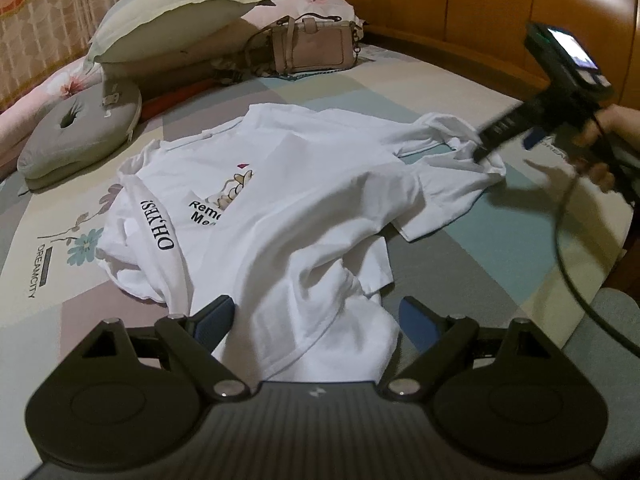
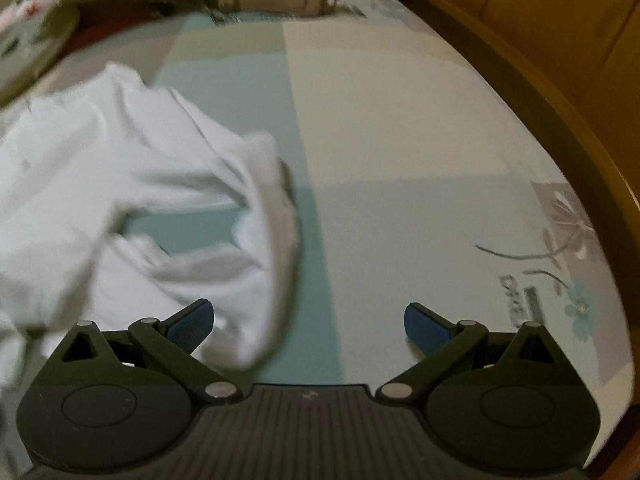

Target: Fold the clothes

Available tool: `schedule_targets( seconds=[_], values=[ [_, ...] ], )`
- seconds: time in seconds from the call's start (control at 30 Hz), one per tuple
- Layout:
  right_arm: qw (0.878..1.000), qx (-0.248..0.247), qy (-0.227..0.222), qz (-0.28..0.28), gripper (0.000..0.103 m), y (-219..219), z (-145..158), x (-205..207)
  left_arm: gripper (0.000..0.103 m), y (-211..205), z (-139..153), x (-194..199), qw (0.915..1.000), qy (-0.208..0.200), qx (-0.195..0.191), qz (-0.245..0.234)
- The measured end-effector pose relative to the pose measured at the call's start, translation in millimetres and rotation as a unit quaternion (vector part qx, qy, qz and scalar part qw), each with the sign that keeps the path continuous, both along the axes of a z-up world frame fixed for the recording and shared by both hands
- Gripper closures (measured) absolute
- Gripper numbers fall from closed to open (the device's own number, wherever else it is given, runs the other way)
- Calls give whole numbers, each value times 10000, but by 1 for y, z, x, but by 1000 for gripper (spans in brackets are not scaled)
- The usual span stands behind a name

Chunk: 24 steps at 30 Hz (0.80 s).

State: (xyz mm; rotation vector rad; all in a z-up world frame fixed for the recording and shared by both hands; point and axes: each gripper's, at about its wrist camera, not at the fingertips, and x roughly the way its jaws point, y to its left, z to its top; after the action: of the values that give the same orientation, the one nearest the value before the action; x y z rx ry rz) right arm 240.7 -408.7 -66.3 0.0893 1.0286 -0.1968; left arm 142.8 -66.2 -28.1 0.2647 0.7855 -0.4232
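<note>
A white T-shirt (image 1: 288,216) with black print lies crumpled on the patterned bed sheet (image 1: 500,240). My left gripper (image 1: 316,320) is open, with the shirt's near hem lying between its blue pads. My right gripper (image 2: 308,324) is open, and a white sleeve (image 2: 248,280) drapes past its left pad (image 2: 192,326). In the left wrist view the right gripper (image 1: 480,152) sits at the shirt's far right sleeve, held by a hand (image 1: 600,140). The right wrist view is blurred.
Pillows (image 1: 160,24), a grey cushion (image 1: 80,136) and a beige handbag (image 1: 312,48) lie at the head of the bed. A wooden bed frame (image 1: 460,4) runs along the right side. A black cable (image 1: 568,264) hangs from the right gripper.
</note>
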Motion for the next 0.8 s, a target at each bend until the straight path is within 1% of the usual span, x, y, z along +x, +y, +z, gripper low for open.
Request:
schedule_targets(
  seconds=[0.07, 0.13, 0.2, 0.27, 0.3, 0.33, 0.47, 0.57, 0.63, 0.7, 0.8],
  values=[
    [9993, 152, -160, -292, 0, 0, 1, 19, 14, -1, 0, 0, 10000, 3, -8, 14],
    [9969, 277, -254, -693, 0, 0, -4, 38, 14, -1, 0, -1, 10000, 6, -16, 29],
    [9954, 229, -161, -914, 0, 1, -16, 53, 14, -1, 1, -2, 10000, 6, -19, 26],
    [9965, 73, 70, -825, 0, 7, -30, 57, 14, 0, 2, -5, 10000, -8, -19, 8],
    [9978, -89, 96, -647, 0, 12, -33, 54, 14, 1, 2, -6, 10000, -19, -26, -4],
    [9987, -234, 130, -427, 0, 16, -32, 49, 14, 2, 3, -7, 10000, -18, -42, -21],
    [9984, -350, 434, 109, 0, 10, -27, 23, 13, 0, 2, -6, 10000, 8, -41, -13],
    [9956, -576, 656, 330, 0, -3, -23, 8, 13, -4, 3, -10, 9999, -3, -88, -109],
    [9932, -800, 756, 368, 0, -12, -21, 1, 13, -7, 5, -14, 9997, -32, -84, -221],
    [9895, -1155, 787, 359, 0, -18, -18, -4, 13, -9, 7, -18, 9996, -88, -15, -270],
    [9782, -1908, 742, 337, 0, -22, -14, -7, 13, -7, 10, -19, 9997, -119, 7, -225]
  ],
)
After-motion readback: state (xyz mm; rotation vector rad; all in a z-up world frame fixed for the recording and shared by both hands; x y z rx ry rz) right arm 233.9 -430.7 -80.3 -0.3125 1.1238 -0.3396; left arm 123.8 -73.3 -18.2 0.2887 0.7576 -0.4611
